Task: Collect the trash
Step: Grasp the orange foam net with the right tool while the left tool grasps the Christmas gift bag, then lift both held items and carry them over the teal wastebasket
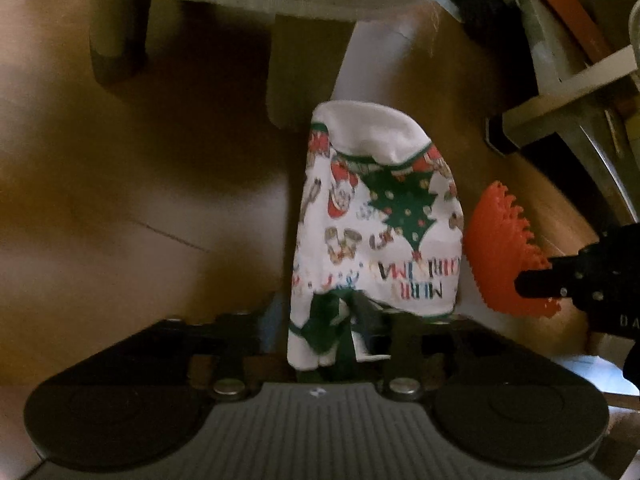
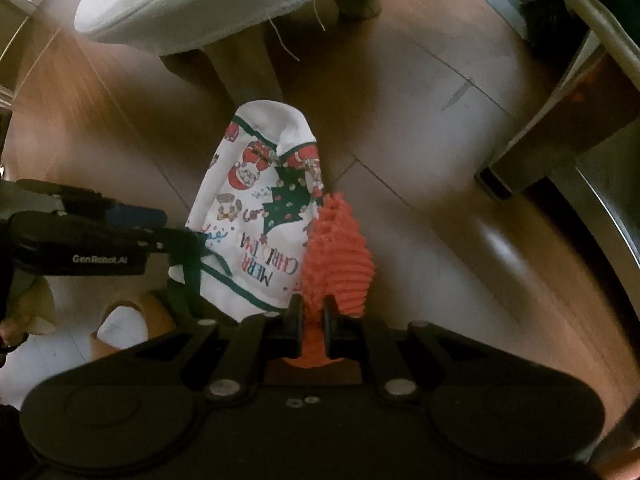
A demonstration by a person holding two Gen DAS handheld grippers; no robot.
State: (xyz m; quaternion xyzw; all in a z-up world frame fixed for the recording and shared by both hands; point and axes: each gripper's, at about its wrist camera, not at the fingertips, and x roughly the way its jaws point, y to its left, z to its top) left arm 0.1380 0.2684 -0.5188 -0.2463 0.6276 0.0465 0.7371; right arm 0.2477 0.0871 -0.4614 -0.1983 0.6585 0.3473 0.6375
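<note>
The right gripper (image 2: pixel 312 312) pinches an orange ribbed piece (image 2: pixel 340 256) beside the Christmas bag (image 1: pixel 376 220); the left gripper (image 1: pixel 332 320), fingers parted, straddles the bag's edge.

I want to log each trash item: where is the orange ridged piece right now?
In the right wrist view, the orange ridged piece is clamped in the right gripper, above the wooden floor, right beside the Christmas-print bag.

A white Christmas-print bag (image 1: pixel 376 216) (green trim, "Merry Christmas" lettering) hung above the wooden floor, touching a ridged orange plastic piece (image 2: pixel 338 248) beside it.
</note>
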